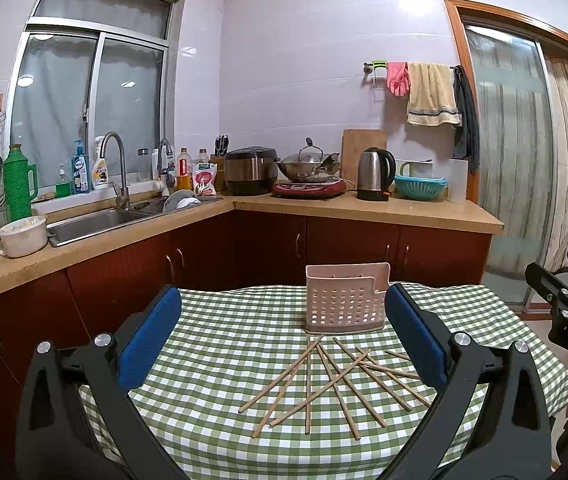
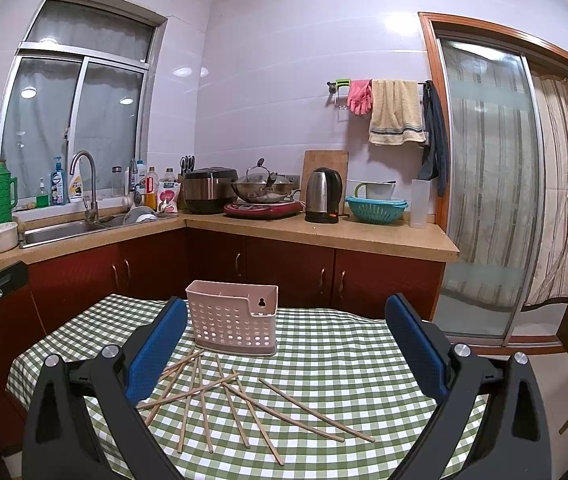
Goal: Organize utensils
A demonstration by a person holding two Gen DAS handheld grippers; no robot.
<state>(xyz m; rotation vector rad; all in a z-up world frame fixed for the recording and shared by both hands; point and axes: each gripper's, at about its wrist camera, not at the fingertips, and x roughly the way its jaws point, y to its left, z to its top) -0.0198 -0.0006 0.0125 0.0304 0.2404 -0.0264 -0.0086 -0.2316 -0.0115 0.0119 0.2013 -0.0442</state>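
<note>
Nearest the cameras, the left tool [image 1: 284, 336] and the right tool [image 2: 285, 344] both hang above the near edge of the counter [image 1: 212, 344], which wears a green-and-white checked cloth; each tool has its blue pads spread wide apart and nothing between them. Just beyond them the chopsticks [image 1: 323, 384] lie loose on the cloth in a crossed, fanned heap, all flat on their sides. Most have their long axes running near to far, their far ends drawing together toward the holder and their near ends splaying out; a few cross the heap on a diagonal, and in the right wrist view two of them slant off to the near right, somewhat apart from the rest. Farther on, the pink perforated utensil holder [image 1: 345, 302] stands upright just past the far tips of the sticks, open at the top. No chopstick rises above its rim, so by the look of it the task is at its very start: none appears stowed, and the whole heap is left to pick up, turn upright and drop in. Beyond the cloth, a kitchen worktop with a sink [image 1: 96, 222], a wok [image 1: 309, 168] and a kettle [image 1: 375, 174] runs along the wall.
</note>
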